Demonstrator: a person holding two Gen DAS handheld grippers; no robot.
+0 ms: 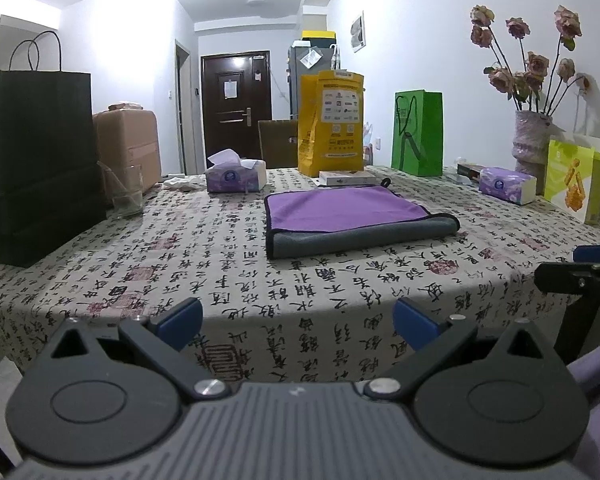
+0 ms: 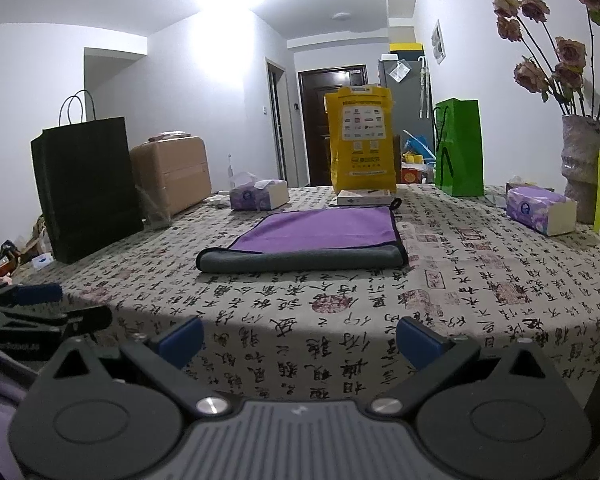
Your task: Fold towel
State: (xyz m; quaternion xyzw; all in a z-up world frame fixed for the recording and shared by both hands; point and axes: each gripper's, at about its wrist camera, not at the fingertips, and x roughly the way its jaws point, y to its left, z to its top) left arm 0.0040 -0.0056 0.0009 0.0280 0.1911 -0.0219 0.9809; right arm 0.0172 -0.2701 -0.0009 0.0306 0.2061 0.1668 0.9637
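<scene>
A towel (image 1: 348, 216), purple on top and grey underneath, lies flat on the table with its near edge turned back in a grey band. It also shows in the right wrist view (image 2: 316, 236). My left gripper (image 1: 298, 324) is open and empty, held back at the table's near edge, well short of the towel. My right gripper (image 2: 298, 338) is open and empty too, at the same near edge. Each gripper shows at the side of the other's view: the right one (image 1: 580, 272) and the left one (image 2: 40, 304).
The table (image 1: 220, 264) wears a cloth printed with black characters. Around the towel stand a black paper bag (image 1: 40, 160), a glass (image 1: 126, 192), tissue packs (image 1: 236, 176) (image 1: 506, 186), a yellow bag (image 1: 332, 120), a green bag (image 1: 418, 132), a small white box (image 1: 348, 178) and a flower vase (image 1: 532, 140).
</scene>
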